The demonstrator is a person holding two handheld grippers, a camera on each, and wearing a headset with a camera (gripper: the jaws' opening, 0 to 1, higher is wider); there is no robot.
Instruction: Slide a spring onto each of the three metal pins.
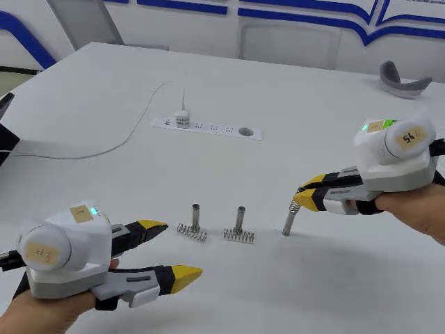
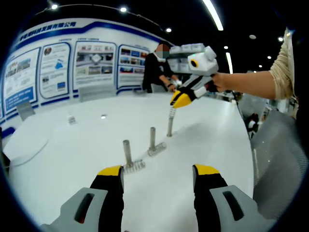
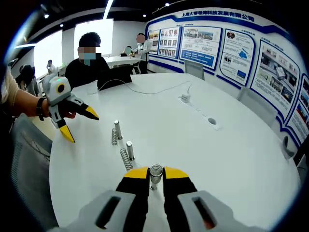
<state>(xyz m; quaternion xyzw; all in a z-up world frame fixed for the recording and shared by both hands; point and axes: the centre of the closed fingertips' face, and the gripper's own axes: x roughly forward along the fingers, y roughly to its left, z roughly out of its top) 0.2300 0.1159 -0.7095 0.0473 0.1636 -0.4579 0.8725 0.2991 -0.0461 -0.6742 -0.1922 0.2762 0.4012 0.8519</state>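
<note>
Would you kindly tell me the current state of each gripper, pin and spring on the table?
left gripper: open, holding nothing.
right gripper: shut on the held spring.
held spring: at the right pin's top, not slid down.
right pin: standing, shaft bare.
middle pin: upright, bare.
left pin: upright, bare.
middle spring: lying at the middle pin's base.
left spring: lying at the left pin's base.

Right gripper (image 1: pixel 304 197) clamps a spring (image 1: pixel 295 207) atop a pin (image 1: pixel 288 224). Ahead of the left gripper (image 1: pixel 179 248), jaws apart: two pins (image 1: pixel 196 215), springs (image 1: pixel 192 232) lying at their bases.
</note>
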